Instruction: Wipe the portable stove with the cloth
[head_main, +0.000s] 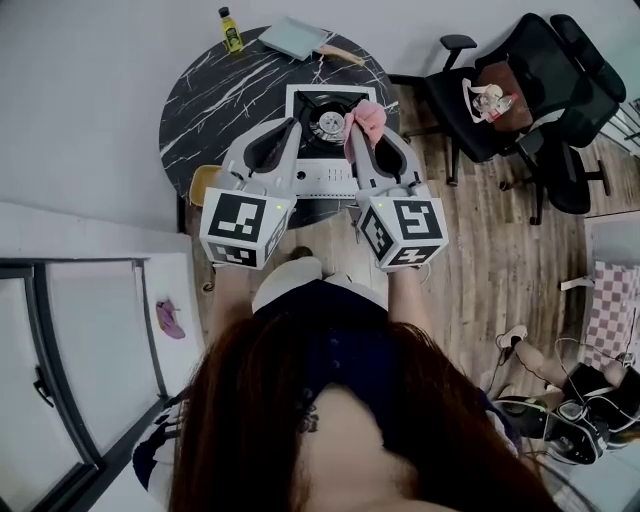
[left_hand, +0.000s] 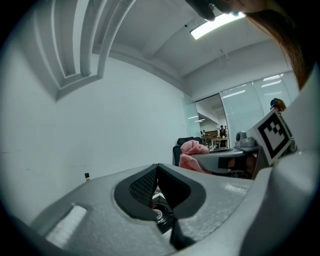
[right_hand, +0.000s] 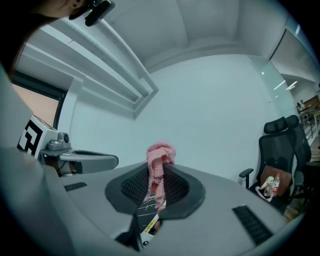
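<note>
The portable stove (head_main: 322, 150), white with a black burner, sits in the middle of a round black marble table (head_main: 215, 90). My right gripper (head_main: 354, 124) hangs over the stove's right side, shut on a pink cloth (head_main: 368, 116). In the right gripper view the cloth (right_hand: 159, 159) bunches up out of the pinched jaws of the right gripper (right_hand: 156, 186). My left gripper (head_main: 293, 125) is over the stove's left side. Its jaws meet at the tips of the left gripper (left_hand: 156, 172) with nothing between them. The cloth (left_hand: 192, 152) also shows to the right in that view.
A yellow bottle (head_main: 231, 29), a pale blue flat item (head_main: 293, 37) and a wooden piece (head_main: 341, 53) lie at the table's far edge. Black office chairs (head_main: 520, 90) stand to the right on the wood floor. A yellow stool (head_main: 203, 185) is by the table's near left.
</note>
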